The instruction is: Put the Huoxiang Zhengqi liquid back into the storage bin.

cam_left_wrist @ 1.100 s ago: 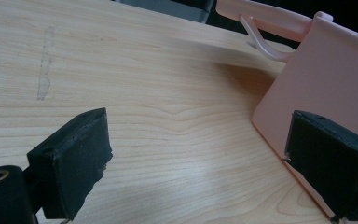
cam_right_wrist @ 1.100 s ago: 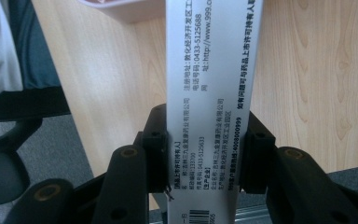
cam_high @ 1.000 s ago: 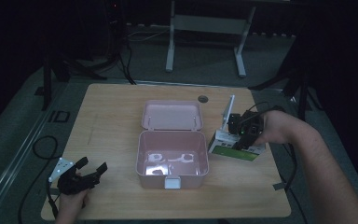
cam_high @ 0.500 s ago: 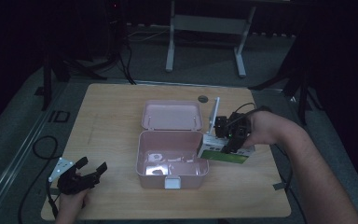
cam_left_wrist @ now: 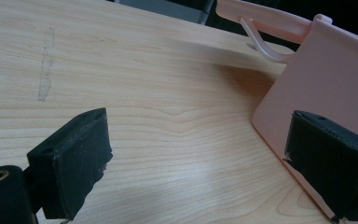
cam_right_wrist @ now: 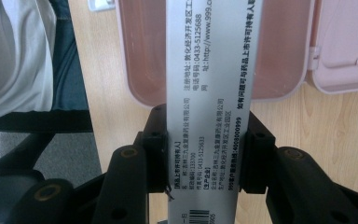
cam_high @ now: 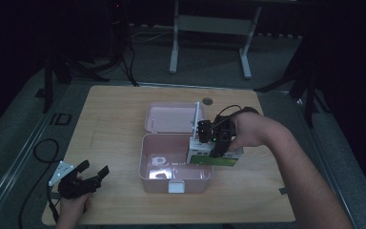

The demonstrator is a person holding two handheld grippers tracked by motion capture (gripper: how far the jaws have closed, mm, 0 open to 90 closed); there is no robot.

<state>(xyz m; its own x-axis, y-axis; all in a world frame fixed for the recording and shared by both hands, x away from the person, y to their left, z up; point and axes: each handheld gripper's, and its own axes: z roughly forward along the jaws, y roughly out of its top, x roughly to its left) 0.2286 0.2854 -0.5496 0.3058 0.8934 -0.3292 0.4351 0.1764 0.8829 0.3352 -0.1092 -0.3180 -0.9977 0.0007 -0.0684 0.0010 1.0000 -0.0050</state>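
Bare forearms, black claws
Left claw [cam_high: 91, 174] carries a grey three-cornered plate and black cable; right claw [cam_high: 213, 143] has brass-ringed screw holes.

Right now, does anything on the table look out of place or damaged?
Nothing stands out. The pink box lies open, and the right gripper holds a medicine carton at its right rim. The left gripper is open.

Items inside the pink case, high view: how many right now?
2 small whitish items lie on the floor of the pink case: one at mid-left, one nearer the front wall. The box held by the right gripper overhangs the right rim and may hide more.
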